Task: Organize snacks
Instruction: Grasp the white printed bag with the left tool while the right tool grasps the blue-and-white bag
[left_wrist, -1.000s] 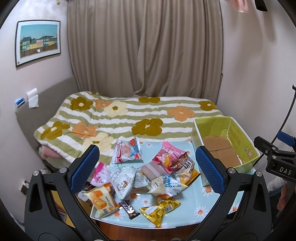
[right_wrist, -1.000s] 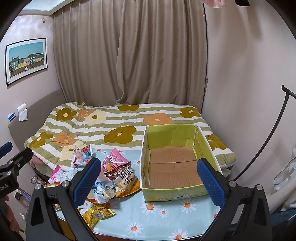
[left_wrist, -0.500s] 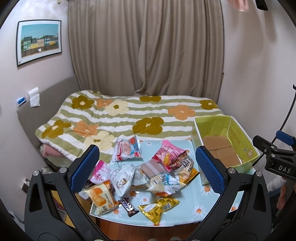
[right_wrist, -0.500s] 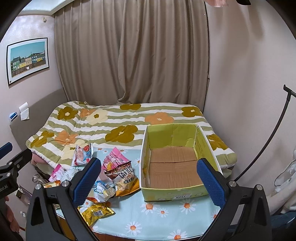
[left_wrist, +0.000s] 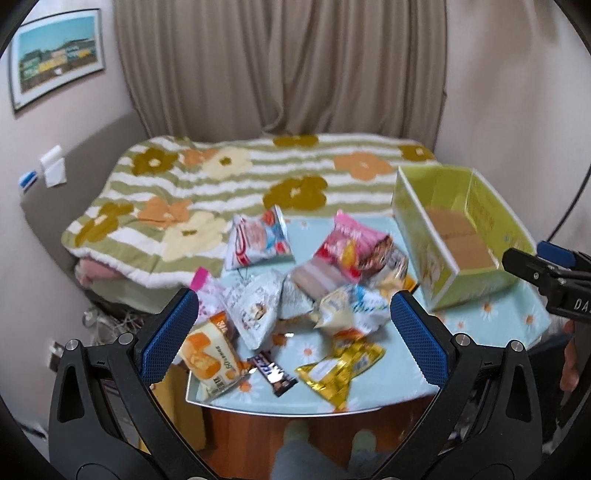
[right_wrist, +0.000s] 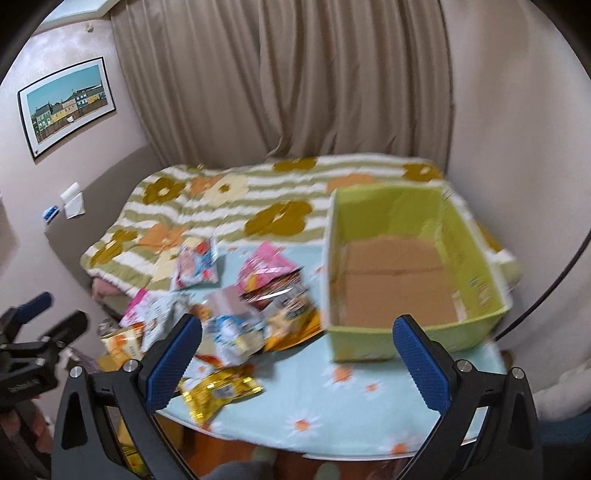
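Observation:
Several snack packets lie heaped on the left half of a small table with a light blue daisy cloth (left_wrist: 495, 317) (right_wrist: 332, 406): a gold packet (left_wrist: 341, 365) (right_wrist: 221, 391), an orange bread packet (left_wrist: 207, 358), a dark bar (left_wrist: 273, 373), a pink packet (left_wrist: 351, 243) (right_wrist: 266, 266). A lime green cardboard box (left_wrist: 439, 258) (right_wrist: 476, 266) stands empty at the table's right. My left gripper (left_wrist: 291, 336) hangs open above the heap, holding nothing. My right gripper (right_wrist: 297, 354) is open too, above the table's front between heap and box.
A bed with a green-striped flower quilt (left_wrist: 229, 177) (right_wrist: 229, 206) lies right behind the table. Beige curtains (left_wrist: 280, 66) hang at the back. A person's feet (left_wrist: 295, 432) stand at the table's near edge. A dark cable (right_wrist: 554, 280) arcs at right.
Both grippers have moved forward and down toward the table, so snacks and box look larger. The right view swung slightly left and is blurred. Both stay open.

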